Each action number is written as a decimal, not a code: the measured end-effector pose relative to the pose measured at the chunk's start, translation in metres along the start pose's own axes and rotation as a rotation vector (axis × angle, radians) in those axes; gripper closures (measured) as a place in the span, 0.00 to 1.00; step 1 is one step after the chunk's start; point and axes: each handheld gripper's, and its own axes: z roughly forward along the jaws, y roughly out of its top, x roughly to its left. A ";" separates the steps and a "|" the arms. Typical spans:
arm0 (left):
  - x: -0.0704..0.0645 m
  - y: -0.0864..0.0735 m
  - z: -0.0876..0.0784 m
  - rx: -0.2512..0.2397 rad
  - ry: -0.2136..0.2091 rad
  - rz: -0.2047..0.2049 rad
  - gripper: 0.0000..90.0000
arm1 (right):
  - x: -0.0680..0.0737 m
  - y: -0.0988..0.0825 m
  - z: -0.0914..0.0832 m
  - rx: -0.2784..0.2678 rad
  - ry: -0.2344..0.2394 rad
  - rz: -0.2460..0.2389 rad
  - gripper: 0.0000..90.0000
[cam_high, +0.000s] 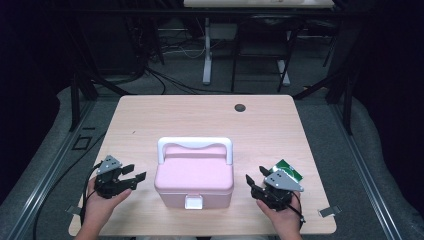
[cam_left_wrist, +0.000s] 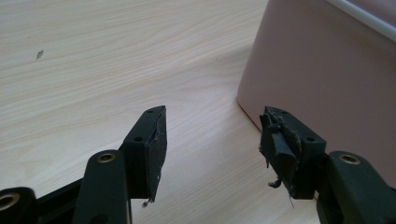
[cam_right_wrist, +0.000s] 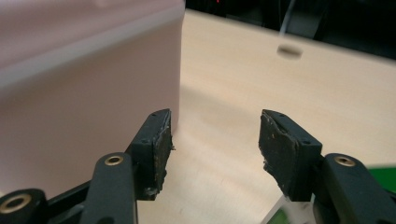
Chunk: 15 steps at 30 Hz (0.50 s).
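A pink lidded box with a white carry handle and a white front latch stands near the front middle of the wooden table. My left gripper rests low at the box's left, open, nothing between its jaws. In the left gripper view the gripper points past the box's pink wall. My right gripper sits at the box's right, open and empty. In the right gripper view the gripper has the box's side at its left.
A green packet lies on the table just behind my right gripper; its green edge shows low in the right gripper view. A dark cable hole sits at the table's far edge. Stands and cables fill the floor beyond.
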 end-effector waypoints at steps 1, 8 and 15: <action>0.002 -0.001 0.000 -0.007 -0.011 -0.019 0.46 | 0.002 -0.005 0.005 0.027 0.017 0.019 0.49; 0.004 -0.007 0.001 -0.040 -0.029 -0.104 0.49 | 0.014 -0.017 0.018 0.041 0.084 0.069 0.54; -0.004 -0.009 0.003 -0.004 -0.069 -0.076 0.55 | 0.013 -0.014 0.019 0.048 0.043 0.057 0.54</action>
